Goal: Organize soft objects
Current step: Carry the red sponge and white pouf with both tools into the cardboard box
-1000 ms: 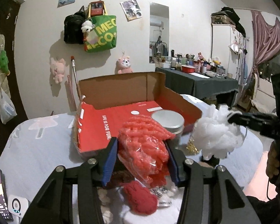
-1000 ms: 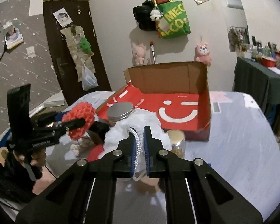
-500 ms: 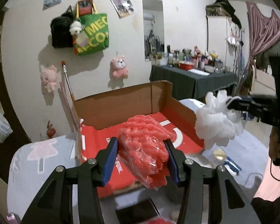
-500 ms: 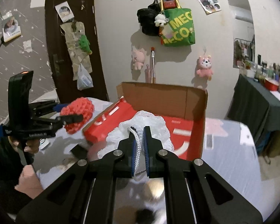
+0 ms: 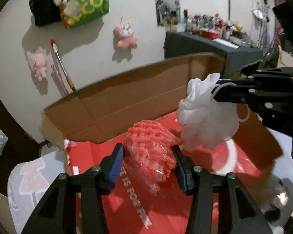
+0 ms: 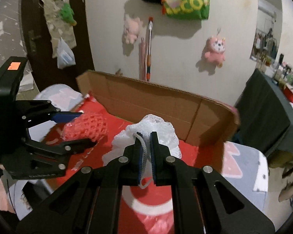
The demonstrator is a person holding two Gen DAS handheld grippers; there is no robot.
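Over the open red-lined cardboard box [image 5: 146, 101], your left gripper [image 5: 148, 160] clamps the red knitted mesh bundle [image 5: 152, 146]; your right gripper [image 6: 146, 150], shut tight, pinches the white mesh bath puff's [image 6: 162, 134] cord.

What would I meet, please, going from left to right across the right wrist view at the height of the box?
Left hand-held gripper → red mesh sponge → white mesh sponge → right wall of the cardboard box → dark table.

Dim indoor light, motion blur, hard wall shadows, fisheye-warped black edges.
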